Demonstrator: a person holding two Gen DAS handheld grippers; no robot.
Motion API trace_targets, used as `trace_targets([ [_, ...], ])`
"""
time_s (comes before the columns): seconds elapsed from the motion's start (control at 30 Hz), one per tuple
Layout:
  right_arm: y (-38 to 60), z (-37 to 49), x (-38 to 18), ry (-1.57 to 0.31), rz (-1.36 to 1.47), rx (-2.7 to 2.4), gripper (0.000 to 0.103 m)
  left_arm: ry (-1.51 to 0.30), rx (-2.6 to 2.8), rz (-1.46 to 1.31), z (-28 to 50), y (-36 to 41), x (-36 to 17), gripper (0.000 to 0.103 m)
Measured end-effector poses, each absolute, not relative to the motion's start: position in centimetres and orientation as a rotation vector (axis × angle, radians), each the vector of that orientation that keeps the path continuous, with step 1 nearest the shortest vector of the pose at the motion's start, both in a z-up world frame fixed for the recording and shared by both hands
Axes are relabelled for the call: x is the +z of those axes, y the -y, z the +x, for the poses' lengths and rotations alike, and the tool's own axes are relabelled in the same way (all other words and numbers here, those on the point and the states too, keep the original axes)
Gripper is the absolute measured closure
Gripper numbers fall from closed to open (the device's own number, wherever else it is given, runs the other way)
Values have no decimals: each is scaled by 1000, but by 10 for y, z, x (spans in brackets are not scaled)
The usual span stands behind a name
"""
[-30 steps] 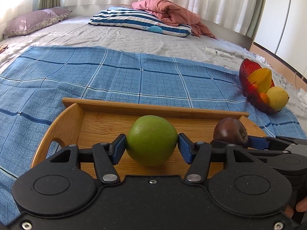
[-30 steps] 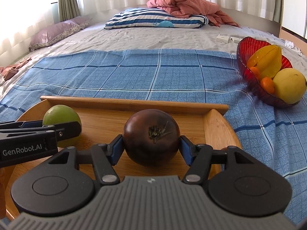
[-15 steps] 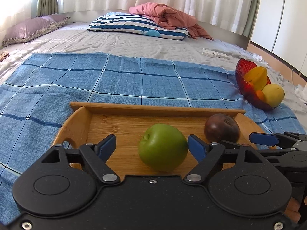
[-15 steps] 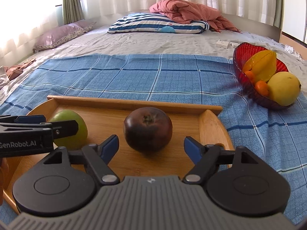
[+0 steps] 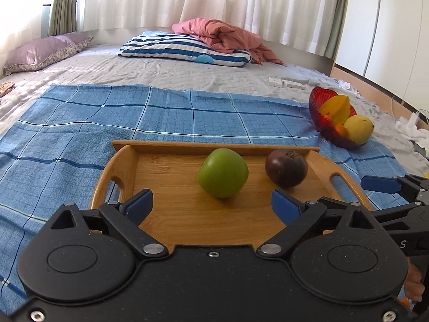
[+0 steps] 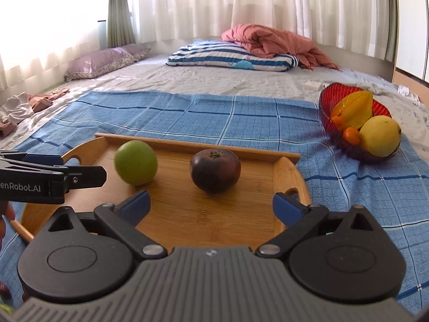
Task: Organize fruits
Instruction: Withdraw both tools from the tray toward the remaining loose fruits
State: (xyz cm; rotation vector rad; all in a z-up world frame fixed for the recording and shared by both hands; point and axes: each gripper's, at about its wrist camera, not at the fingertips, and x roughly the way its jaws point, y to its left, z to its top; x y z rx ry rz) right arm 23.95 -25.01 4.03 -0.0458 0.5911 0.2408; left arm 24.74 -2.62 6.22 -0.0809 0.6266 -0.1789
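A green apple [image 5: 223,172] and a dark purple-brown fruit [image 5: 286,168] lie side by side on a wooden tray [image 5: 171,214] on the blue checked cloth. My left gripper [image 5: 213,204] hangs just short of the apple, its jaws opening, nothing between the blue pads. My right gripper [image 6: 211,205] is drawn back from the dark fruit [image 6: 215,170], jaws opening wide and empty. The apple [image 6: 136,162] appears left of it, with the left gripper's finger [image 6: 53,177] at the frame's left edge.
A red glass bowl [image 6: 325,112] holding a star fruit, a yellow mango and small oranges sits right of the tray on the cloth [image 5: 107,118]. Farther back on the bed lie a striped pillow [image 5: 185,48], a pink blanket and a purple pillow.
Both grippers let go of their fruit, opened wide and pulled back and up from the tray. The apple and dark fruit stay on the tray.
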Motion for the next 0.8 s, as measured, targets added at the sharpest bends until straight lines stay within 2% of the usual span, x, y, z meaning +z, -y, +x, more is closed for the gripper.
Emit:
trace_targets([
  [0.8,246,128,30,-446,-75,240,0,-518,-267,-99,109,16,62,1],
])
